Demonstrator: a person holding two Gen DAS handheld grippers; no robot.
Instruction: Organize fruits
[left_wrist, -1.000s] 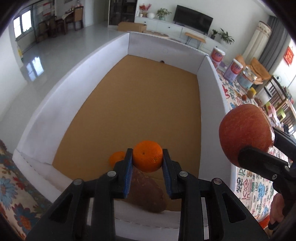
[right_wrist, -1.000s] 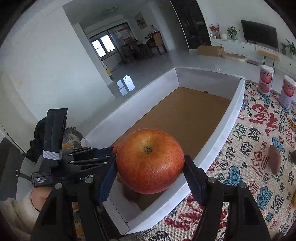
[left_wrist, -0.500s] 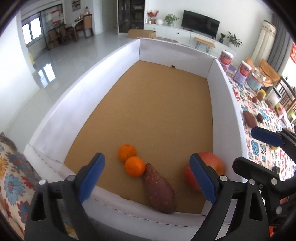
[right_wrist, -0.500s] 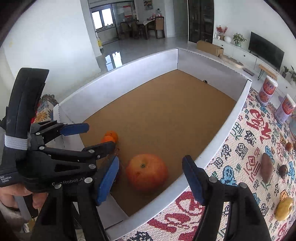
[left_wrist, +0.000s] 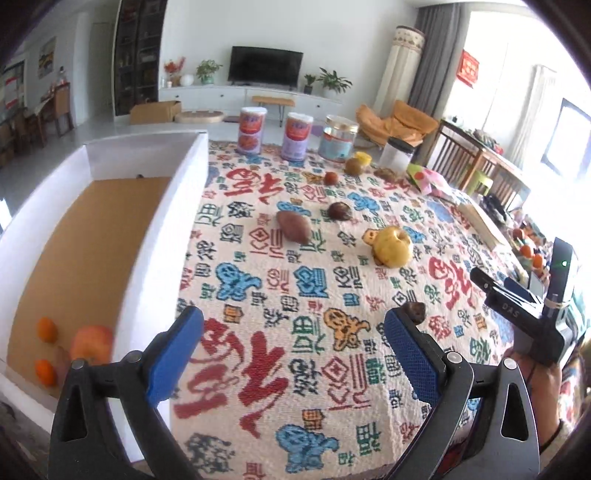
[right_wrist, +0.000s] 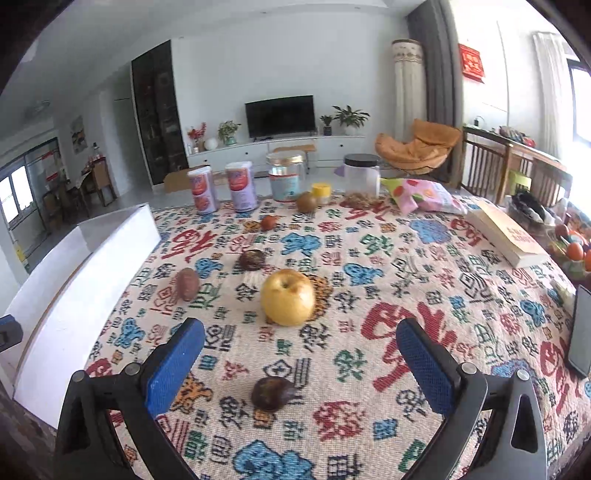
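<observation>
Bright daylight fills the living room, and a patterned cloth (right_wrist: 369, 325) covers the table under both tools. Left gripper (left_wrist: 293, 356): its blue jaws are spreading wider, with nothing between them but cloth. Right gripper (right_wrist: 301, 363): jaws likewise opening, and a small dark brown fruit (right_wrist: 271, 393) lies on the cloth between them, untouched. Just beyond sits a yellow apple (right_wrist: 288, 297), then a sweet potato (right_wrist: 187, 283) to its left. At the table's left edge stands a white box (left_wrist: 162, 236); in its near corner rest a red apple (left_wrist: 92, 341) and 2 oranges (left_wrist: 47, 329). At the far edge stand 2 purple cans (right_wrist: 242, 186) and a jar (right_wrist: 286, 181).
</observation>
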